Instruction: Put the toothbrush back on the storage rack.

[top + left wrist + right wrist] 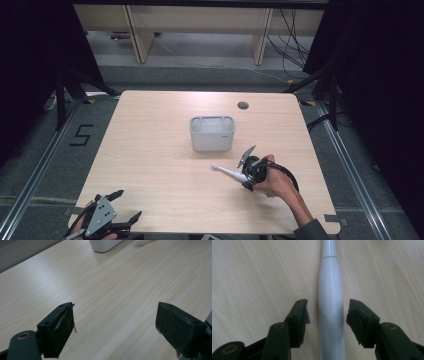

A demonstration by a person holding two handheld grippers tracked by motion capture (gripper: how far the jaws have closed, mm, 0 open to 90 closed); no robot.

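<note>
- Surface [150,165]: pale wood-grain top with rounded corners, a small round cable port near the far edge; dark floor and curtains around it.
- White container [212,133]: open-topped, rounded box, standing near the middle of the surface.
- White handle [331,302]: slim, smooth rod with a thicker body and a narrower neck past a ring seam, perhaps an electric toothbrush; lies flat on the surface, just in front and to the right of the container. Judged light, rigid and slick; likely to roll. Best taken across the thick body, pads square to its sides.
- Right tool [327,315]: jaws partly spread, straddling the handle's thick part; a gap shows on each side, so no pinch yet.
- Left tool [115,322]: jaws spread wide over bare wood at the near left corner, holding nothing.
</note>
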